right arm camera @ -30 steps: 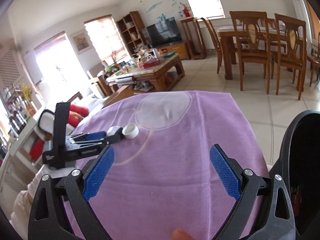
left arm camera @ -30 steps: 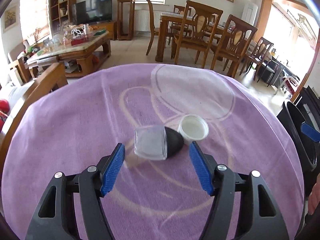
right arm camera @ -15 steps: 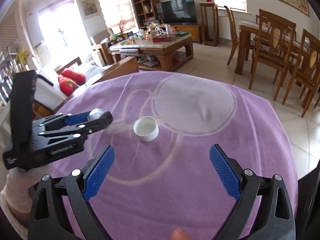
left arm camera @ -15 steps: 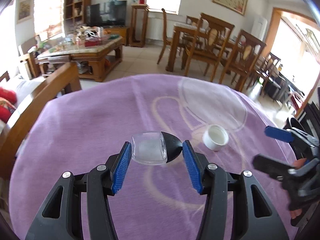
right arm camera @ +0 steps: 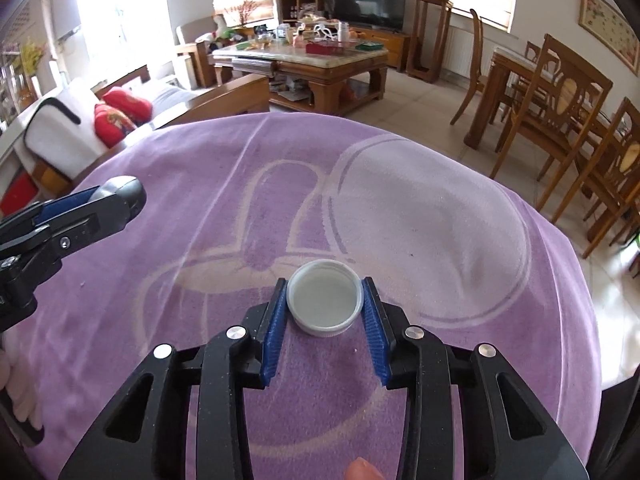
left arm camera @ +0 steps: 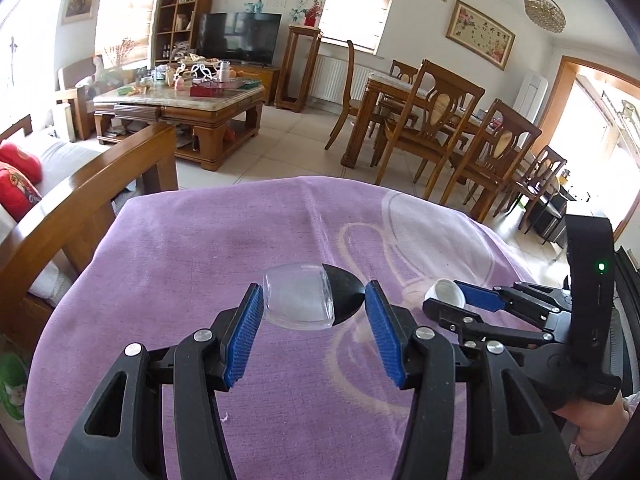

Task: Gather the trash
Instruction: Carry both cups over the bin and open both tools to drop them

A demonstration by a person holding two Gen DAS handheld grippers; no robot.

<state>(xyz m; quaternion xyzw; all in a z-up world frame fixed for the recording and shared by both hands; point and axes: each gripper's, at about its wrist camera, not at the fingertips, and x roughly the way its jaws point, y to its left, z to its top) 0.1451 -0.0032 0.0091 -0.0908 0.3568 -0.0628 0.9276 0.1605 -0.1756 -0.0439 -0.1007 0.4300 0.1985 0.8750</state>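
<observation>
A clear plastic bottle with a black cap (left arm camera: 308, 300) is held between the blue pads of my left gripper (left arm camera: 314, 312), lifted a little above the purple tablecloth (left arm camera: 200, 264). A white round lid (right arm camera: 325, 298) sits on the cloth, and my right gripper (right arm camera: 325, 304) is shut on it, pads touching both sides. The right gripper also shows in the left wrist view (left arm camera: 472, 300) with the lid (left arm camera: 444, 292) at its tip. The left gripper shows at the left of the right wrist view (right arm camera: 112, 200).
The round table's cloth edge (right arm camera: 560, 240) drops to tiled floor. A wooden sofa arm (left arm camera: 92, 184) stands left of the table, dining chairs (left arm camera: 492, 148) far right, a coffee table (left arm camera: 180, 100) behind.
My left gripper has closed on the bottle and lifted it. My right gripper has moved in to the white lid and closed on it.
</observation>
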